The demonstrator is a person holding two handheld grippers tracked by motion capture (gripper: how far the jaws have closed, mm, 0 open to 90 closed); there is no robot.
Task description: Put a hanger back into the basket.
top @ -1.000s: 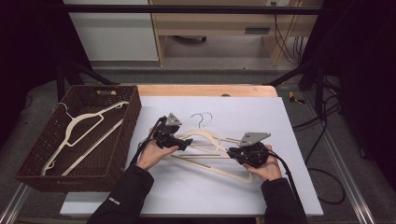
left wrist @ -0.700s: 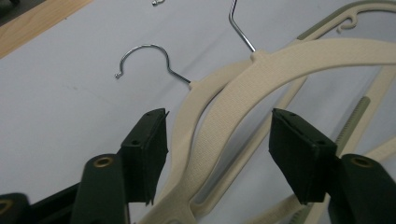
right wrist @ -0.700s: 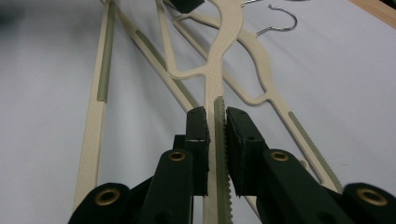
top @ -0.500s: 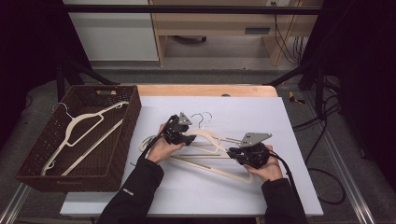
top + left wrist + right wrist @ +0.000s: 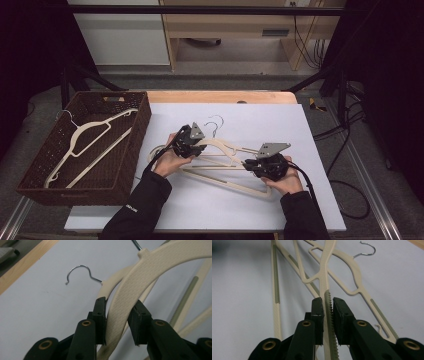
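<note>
High view | hanger (image 5: 220, 148) mid-mat, both claws gripping | basket (image 5: 141, 131) left

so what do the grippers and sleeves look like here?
Both handheld grippers, left gripper and right gripper, are black with two flat-padded jaws and brass-coloured pivot rivets. Each carries a grey three-cornered plate and trails a black cable. The person wears black long sleeves.

Two cream plastic hangers with thin metal hooks lie stacked on the white table sheet. The upper hanger (image 5: 227, 150) is tilted up off the sheet, its textured shoulder and ridged grey-green arm strip raised. The lower hanger (image 5: 225, 175) seems to lie flat beneath it, hook pointing away from the person.
</note>
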